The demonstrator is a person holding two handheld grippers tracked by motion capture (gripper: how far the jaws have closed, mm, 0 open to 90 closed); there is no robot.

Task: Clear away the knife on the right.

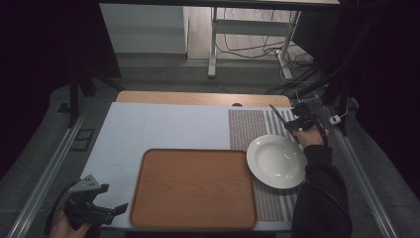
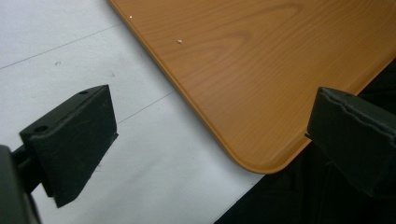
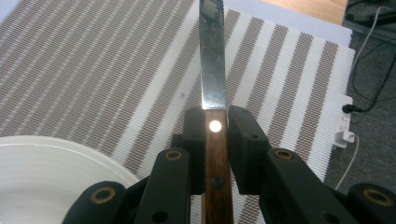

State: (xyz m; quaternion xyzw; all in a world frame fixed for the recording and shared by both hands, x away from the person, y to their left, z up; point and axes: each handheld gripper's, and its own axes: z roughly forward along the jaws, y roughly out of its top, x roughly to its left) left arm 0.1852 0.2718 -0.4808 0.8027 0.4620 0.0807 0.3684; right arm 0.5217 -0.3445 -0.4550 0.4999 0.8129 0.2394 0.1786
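A knife with a wooden handle and a steel blade is clamped between the jaws of my right gripper, blade pointing away over the striped placemat. In the high view the right gripper is just beyond the white plate, and the knife sticks out to the left of it. My left gripper is open at the table's near left corner, beside the wooden tray. Its jaws stand wide apart over the tray corner, with nothing between them.
A white sheet covers the table, whose wooden far edge shows behind it. The white plate lies on the placemat, right of the tray. Cables and desk legs lie on the floor beyond.
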